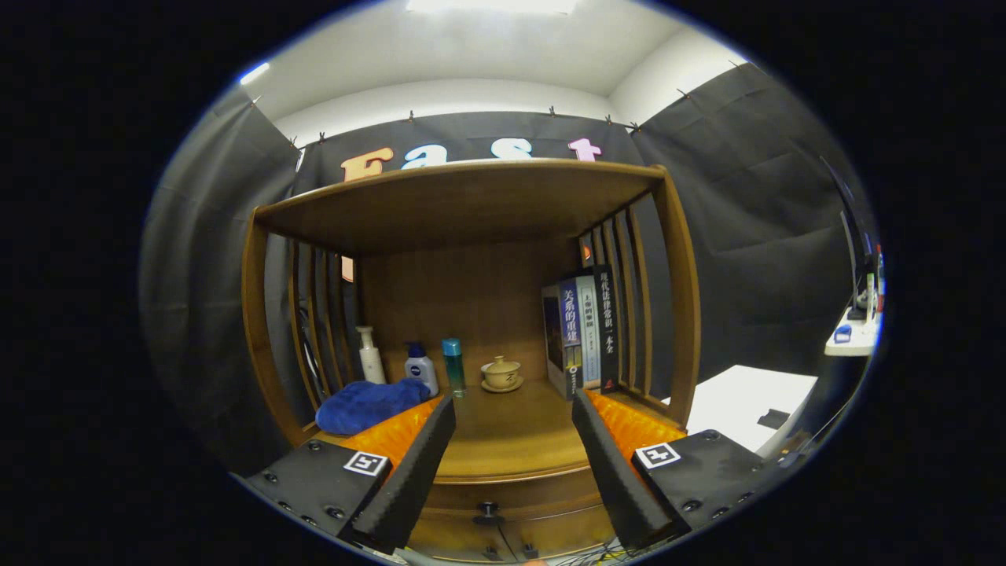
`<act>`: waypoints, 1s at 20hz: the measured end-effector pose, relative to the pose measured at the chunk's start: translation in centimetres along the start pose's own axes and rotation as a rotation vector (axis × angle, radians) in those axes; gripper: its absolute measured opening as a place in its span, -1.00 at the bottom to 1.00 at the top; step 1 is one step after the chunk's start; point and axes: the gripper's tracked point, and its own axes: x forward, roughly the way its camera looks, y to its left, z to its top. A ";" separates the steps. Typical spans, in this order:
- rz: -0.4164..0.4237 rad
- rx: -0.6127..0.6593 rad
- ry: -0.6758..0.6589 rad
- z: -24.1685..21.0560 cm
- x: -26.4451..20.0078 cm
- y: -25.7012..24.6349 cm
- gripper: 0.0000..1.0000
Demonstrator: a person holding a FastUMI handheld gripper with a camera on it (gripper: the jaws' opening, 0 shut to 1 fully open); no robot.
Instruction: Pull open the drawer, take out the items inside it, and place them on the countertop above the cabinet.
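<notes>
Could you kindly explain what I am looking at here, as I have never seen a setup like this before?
This is one fisheye picture from a camera riding on a hand-held gripper, looking forward along its two jaws at the bottom. The jaws stand open and hold nothing. Ahead is a wooden cabinet. On its countertop lie a blue cloth, a white pump bottle, a small white bottle, a teal bottle, a lidded cup on a saucer and some upright books. Below, between the jaws, sits the drawer knob; the drawer looks shut.
</notes>
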 end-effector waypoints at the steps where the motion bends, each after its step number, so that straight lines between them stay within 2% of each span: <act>1: 0.005 0.003 0.004 -0.9 0.3 0.2 0.97; 8: -0.048 -0.064 0.035 -8.7 1.9 -1.1 0.98; 16: -0.031 -0.087 0.152 -17.1 3.9 -0.9 0.98; 20: -0.001 -0.069 0.195 -19.7 4.2 -0.2 0.75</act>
